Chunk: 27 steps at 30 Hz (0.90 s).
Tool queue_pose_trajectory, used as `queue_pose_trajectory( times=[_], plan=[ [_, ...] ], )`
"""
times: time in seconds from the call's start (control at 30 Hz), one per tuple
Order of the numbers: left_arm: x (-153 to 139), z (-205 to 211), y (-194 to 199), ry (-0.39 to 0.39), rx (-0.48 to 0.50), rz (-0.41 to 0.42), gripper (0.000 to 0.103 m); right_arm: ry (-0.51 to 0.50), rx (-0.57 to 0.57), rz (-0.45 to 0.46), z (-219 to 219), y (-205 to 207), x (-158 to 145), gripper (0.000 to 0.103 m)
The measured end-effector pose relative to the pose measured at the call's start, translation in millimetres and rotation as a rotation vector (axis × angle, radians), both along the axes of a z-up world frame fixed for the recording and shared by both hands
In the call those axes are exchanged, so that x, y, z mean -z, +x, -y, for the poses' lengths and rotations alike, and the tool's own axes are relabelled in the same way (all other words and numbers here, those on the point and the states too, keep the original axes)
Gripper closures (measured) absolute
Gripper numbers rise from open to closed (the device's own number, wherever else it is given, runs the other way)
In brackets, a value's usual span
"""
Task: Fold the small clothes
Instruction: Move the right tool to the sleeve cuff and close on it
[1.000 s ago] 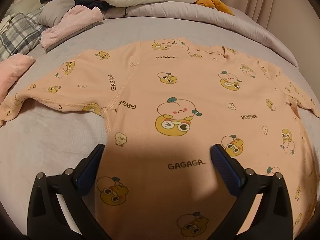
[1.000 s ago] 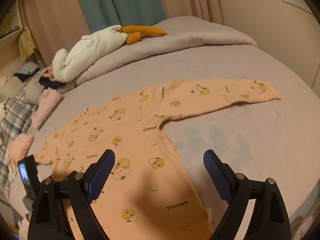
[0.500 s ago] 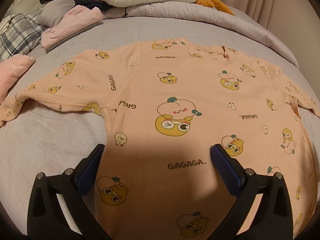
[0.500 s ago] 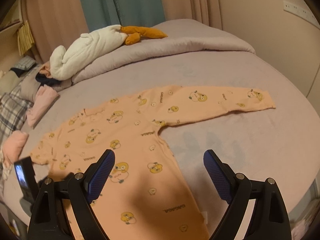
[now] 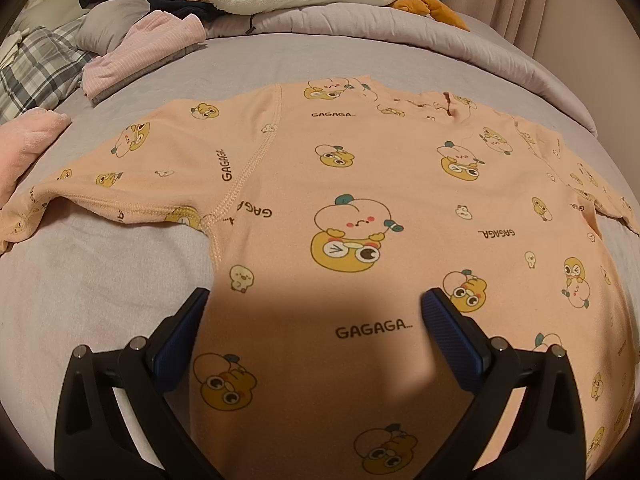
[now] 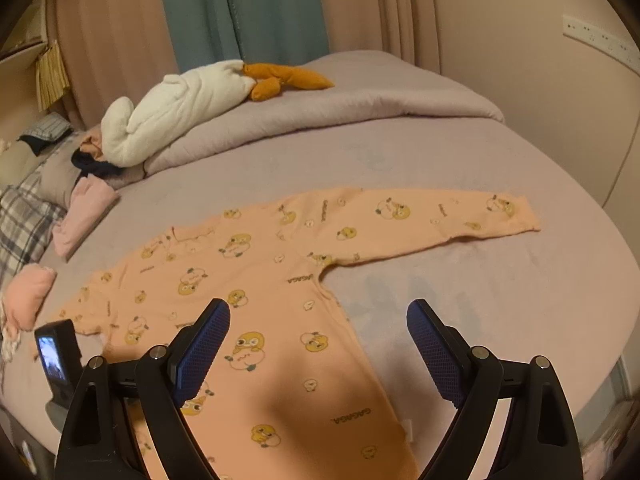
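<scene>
The left gripper [image 5: 314,320] hangs over the lower body of the top [image 5: 360,208] with its blue pads [image 5: 450,338] spread wide and nothing between them; whether the tips touch the cloth cannot be told, though its shadow falls across the fabric just ahead. The right gripper [image 6: 318,346] is likewise released, its pads [image 6: 202,354] wide apart and gripping nothing, above the hem side of the top [image 6: 256,276] where the cloth meets bare sheet. The top is a peach long-sleeved piece printed with yellow ducks and the word GAGAGA, lying flat and unfolded in the middle of the bed [image 6: 460,288]. In the right view one sleeve [image 6: 432,216] stretches straight out to the right, its cuff well clear of the bed's edge; in the left view the other sleeve [image 5: 100,176] runs left, its end slightly rumpled and close to a pink garment [image 5: 28,140]. Beyond the top, a folded pink striped piece [image 5: 140,52] lies beside a plaid pillow [image 5: 36,68]. Along the far side runs a rolled grey duvet [image 6: 320,108], with a white plush toy [image 6: 176,116] with orange parts lying on it and dark clothes [image 6: 92,166] bunched at its left end. A small device with a lit screen [image 6: 52,354] shows at the lower left of the right view. Curtains [image 6: 240,12] hang behind the bed.
</scene>
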State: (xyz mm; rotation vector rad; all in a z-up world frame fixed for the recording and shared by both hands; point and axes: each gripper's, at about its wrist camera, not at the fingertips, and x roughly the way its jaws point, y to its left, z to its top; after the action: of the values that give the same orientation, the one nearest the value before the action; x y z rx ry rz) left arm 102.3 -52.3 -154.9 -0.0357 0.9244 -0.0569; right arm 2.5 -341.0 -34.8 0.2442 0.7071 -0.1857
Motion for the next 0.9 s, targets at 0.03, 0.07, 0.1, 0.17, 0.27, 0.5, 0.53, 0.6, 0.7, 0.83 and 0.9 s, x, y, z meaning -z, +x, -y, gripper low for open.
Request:
queue_pose_trajectory(
  times=[0.03,0.07,0.1,0.17,0.27,0.5,0.53,0.6,0.7,0.83,0.9],
  plan=[
    [0,0,0,0.0,0.0,0.0,0.0,0.011,0.01,-0.002,5,-1,1,0.012],
    [0,0,0,0.0,0.0,0.0,0.0,0.019,0.019,-0.005,9,-1,2,0.012],
    [0,0,0,0.0,0.0,0.0,0.0,0.025,0.028,-0.008,12,0,3,0.012],
    [0,0,0,0.0,0.0,0.0,0.0,0.029,0.053,-0.013,22,0,4,0.012],
    [0,0,0,0.0,0.0,0.0,0.0,0.049,0.078,-0.003,41,-2,5,0.012],
    [0,0,0,0.0,0.001,0.0,0.0,0.122,0.171,-0.034,101,7,22,0.012],
    [0,0,0,0.0,0.001,0.0,0.0,0.133,0.194,-0.049,114,12,28,0.012],
    [0,0,0,0.003,0.001,-0.001,0.0,0.15,0.223,-0.072,131,19,38,0.012],
    [1,-1,0,0.002,0.001,-0.003,0.0,0.124,0.307,-0.11,157,29,52,0.012],
    [-1,-1,4,0.009,-0.002,-0.017,0.0,0.196,0.357,-0.121,196,45,71,0.016],
    [-4,-4,5,-0.011,0.004,-0.033,0.001,0.233,0.368,-0.12,211,51,78,0.022]
  ],
)
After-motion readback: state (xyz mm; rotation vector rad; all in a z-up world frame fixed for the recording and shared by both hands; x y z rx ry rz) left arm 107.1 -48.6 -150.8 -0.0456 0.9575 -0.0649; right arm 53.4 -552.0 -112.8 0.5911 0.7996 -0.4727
